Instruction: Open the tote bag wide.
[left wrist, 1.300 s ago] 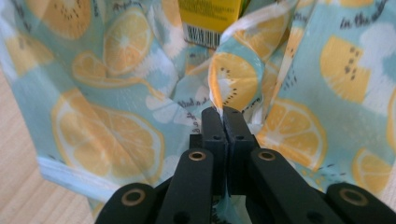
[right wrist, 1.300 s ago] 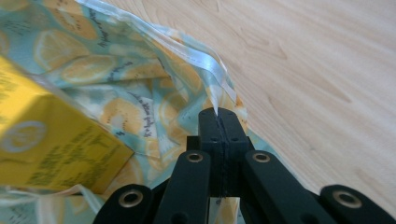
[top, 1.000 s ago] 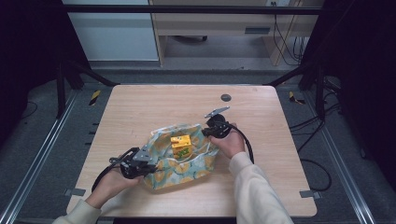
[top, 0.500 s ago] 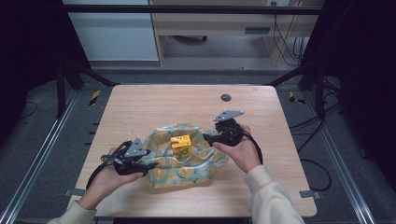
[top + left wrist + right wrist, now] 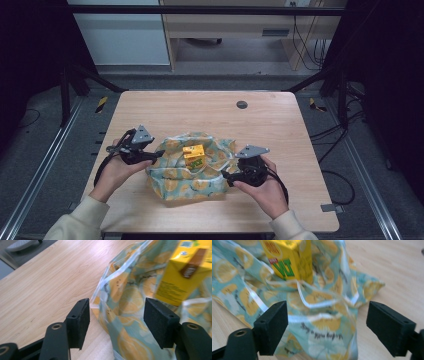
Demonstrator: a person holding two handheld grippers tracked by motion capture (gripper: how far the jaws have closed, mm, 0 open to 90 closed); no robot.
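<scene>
Left claw [image 5: 156, 156]: jaws have just been opening, now stand apart, pads not pressing anything; in the left gripper view the lemon-print bag's [image 5: 130, 302] edge lies loose between them. A second ago it was clamped on the bag's rim at the 9 o'clock side; now released and backed off a little toward 9.

Right claw [image 5: 225, 176]: same story, jaws just opened wide, bag fabric in front of and partly between them in the right gripper view, no grip. It has shifted from the bag's 2 o'clock rim round to its 4 o'clock side.

The bag [image 5: 192, 167] sits at the middle of the desk [image 5: 280, 130], nearer the person's edge, slumped open and flatter than before. The yellow drink carton [image 5: 194, 155] stands upright in the bag's mouth, same spot as earlier.

Judgement: both holds dropped, so the spreading of the bag looks finished; next likely a fresh grip, on the rim or on the carton. Loose film could slip or fold back.

Small dark round cap [image 5: 242, 104] at 12 o'clock, well apart.
</scene>
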